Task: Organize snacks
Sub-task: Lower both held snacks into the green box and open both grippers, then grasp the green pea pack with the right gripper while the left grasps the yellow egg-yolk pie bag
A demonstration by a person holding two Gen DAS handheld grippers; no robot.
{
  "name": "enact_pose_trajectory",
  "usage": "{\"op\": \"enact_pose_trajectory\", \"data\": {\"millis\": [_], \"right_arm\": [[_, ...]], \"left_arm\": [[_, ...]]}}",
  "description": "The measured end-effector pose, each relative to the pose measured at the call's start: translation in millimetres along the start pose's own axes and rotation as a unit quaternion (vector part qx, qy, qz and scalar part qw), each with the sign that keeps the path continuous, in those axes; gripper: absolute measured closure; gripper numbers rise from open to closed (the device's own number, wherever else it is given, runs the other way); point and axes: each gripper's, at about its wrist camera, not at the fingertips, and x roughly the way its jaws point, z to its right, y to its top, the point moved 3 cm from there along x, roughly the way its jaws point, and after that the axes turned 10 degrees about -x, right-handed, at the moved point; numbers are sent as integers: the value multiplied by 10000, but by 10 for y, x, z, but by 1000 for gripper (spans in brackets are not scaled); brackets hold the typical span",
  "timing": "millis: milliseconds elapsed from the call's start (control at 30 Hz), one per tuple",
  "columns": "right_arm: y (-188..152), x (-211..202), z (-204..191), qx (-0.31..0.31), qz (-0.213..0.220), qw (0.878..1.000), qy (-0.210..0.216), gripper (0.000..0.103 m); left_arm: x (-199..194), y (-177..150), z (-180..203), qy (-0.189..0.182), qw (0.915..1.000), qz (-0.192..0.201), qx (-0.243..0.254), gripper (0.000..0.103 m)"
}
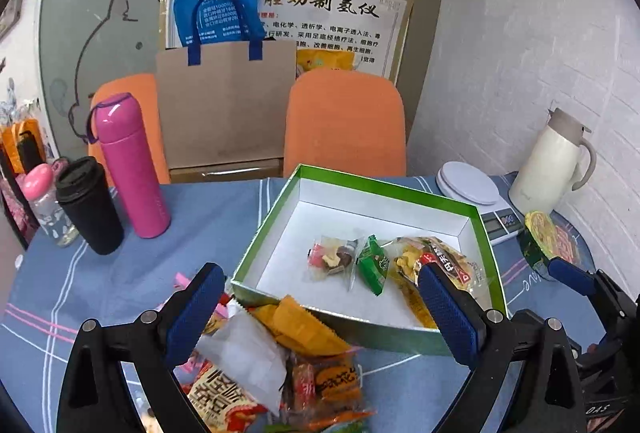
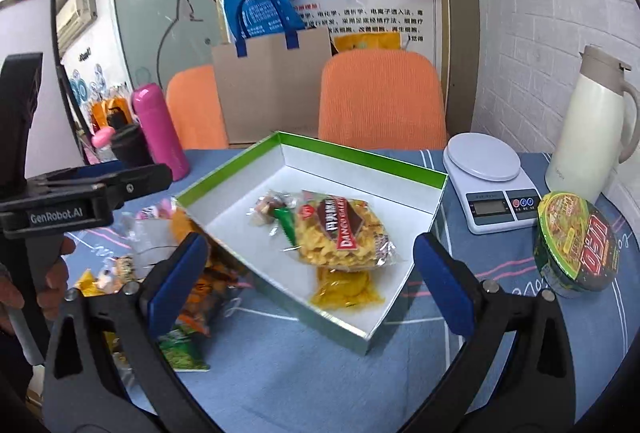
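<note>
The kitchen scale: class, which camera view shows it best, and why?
The right wrist view: the kitchen scale shows whole, with round platform, display and buttons. In the left wrist view the scale sits farther off, its front partly hidden behind the green box wall.

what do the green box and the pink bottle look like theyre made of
Green box: looks like paperboard, with thin folded walls, a matte white inside and a slightly glossy green outside. Pink bottle: probably painted metal, maybe plastic; the smooth satin body shows soft highlights near the cap.
</note>
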Motion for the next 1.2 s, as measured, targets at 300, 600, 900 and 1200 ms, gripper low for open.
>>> {"op": "enact_pose_trajectory", "data": {"millis": [300, 600, 900, 1200], "right_arm": [[-231, -530, -389, -87, 339, 9994, 82, 1], [-808, -404, -759, 82, -203, 9987, 471, 1], [-1120, 15, -1118, -8, -807, 9936, 792, 1], [-878, 482, -1144, 212, -962, 9905, 958, 4]], "left_arm": [[-639, -464, -141, 339, 9993, 58, 143, 4], [-780, -1204, -792, 525, 9969, -290, -518, 4], [-666, -1617, -1176, 309, 9937, -751, -771, 4], [-647, -1501, -1206, 48, 9933, -830, -798, 4]]}}
